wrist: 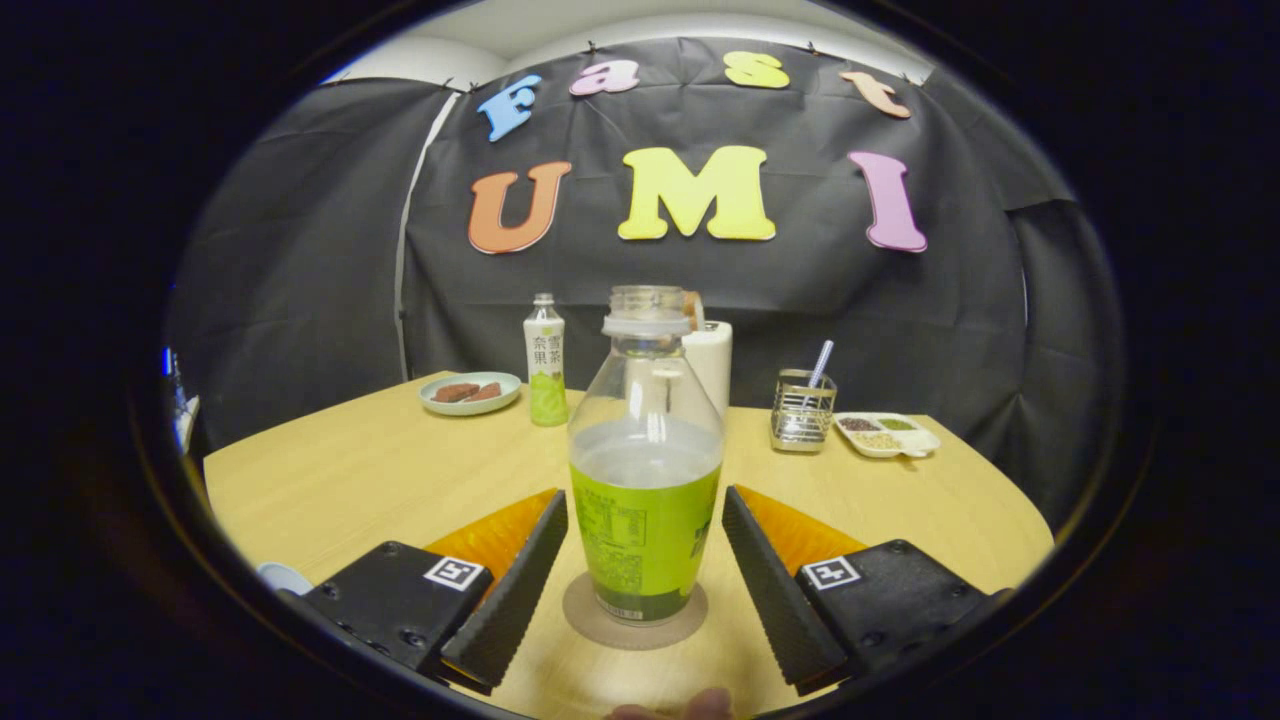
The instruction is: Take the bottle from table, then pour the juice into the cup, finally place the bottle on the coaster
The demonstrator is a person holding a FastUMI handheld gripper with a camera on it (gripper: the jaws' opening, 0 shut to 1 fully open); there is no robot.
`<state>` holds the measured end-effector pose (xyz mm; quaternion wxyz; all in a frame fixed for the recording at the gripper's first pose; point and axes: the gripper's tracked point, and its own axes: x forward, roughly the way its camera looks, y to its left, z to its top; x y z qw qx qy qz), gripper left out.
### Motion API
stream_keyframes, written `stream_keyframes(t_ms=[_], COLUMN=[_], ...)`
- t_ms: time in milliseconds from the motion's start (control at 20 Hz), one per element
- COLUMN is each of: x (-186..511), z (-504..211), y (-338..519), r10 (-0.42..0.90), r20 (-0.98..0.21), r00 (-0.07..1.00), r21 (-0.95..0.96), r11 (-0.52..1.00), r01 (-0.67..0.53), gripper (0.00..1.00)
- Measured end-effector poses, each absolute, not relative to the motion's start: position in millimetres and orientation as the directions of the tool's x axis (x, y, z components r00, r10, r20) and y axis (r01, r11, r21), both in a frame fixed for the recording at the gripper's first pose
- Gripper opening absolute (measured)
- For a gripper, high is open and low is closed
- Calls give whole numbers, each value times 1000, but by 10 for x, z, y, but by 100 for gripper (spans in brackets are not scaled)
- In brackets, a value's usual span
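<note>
Even indoor light, sharp centre, fisheye bending at edges

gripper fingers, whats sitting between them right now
In the gripper view the open bottle stands upright on the round coaster between the open gripper's fingers, neither pressing it.

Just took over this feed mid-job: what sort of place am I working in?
Likely a staged booth: black cloth wall behind a wooden table set with snacks. The open gripper straddles the juice bottle, upright on its coaster.
</note>
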<state>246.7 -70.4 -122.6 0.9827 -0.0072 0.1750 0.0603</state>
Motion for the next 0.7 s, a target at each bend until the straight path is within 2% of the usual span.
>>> stream_keyframes(t_ms=[400,700], x=[2068,1578], z=[-1026,-682], y=[-817,-1018], r10=[111,80], r20=[-323,-291], r00=[940,953], r21=[64,-10], r11=[993,996], r01=[-95,-87], gripper=[100,100])
